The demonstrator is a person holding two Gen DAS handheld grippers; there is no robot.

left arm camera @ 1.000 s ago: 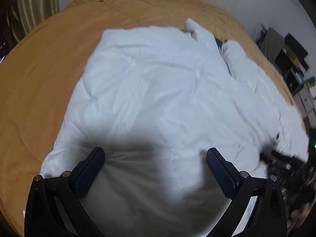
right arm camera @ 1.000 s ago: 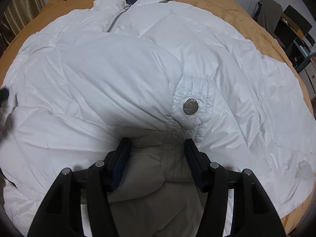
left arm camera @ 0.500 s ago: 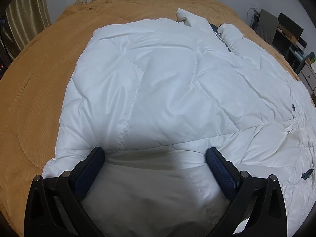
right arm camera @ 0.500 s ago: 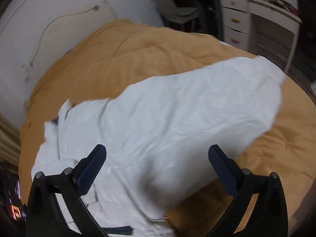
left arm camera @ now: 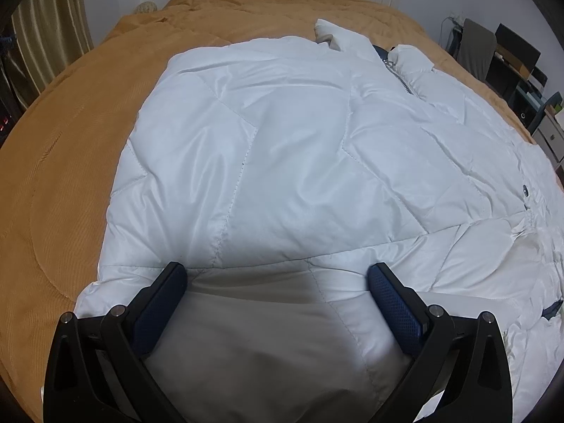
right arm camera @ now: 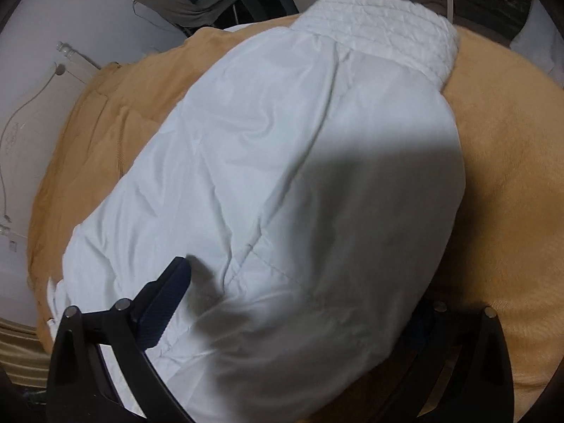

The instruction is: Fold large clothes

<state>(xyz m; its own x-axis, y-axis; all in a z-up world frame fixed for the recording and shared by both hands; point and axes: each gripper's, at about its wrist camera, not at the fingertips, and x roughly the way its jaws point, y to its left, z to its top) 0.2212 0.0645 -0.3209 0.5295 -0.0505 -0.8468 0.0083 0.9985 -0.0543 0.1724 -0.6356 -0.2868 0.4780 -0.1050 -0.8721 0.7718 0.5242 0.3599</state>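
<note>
On the bed (left arm camera: 63, 162) your white coat (left arm camera: 299, 162) lies flat with one sleeve (right arm camera: 282, 176) stretched sideways, folding barely begun, as your left tongs (left arm camera: 276, 278) gape empty above its hem and your right tongs (right arm camera: 299, 282) close around that sleeve.

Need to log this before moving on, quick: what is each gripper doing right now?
Left gripper: open, over the white jacket, holding nothing.
Right gripper: jaws closing around the sleeve; grip not yet clear.
</note>
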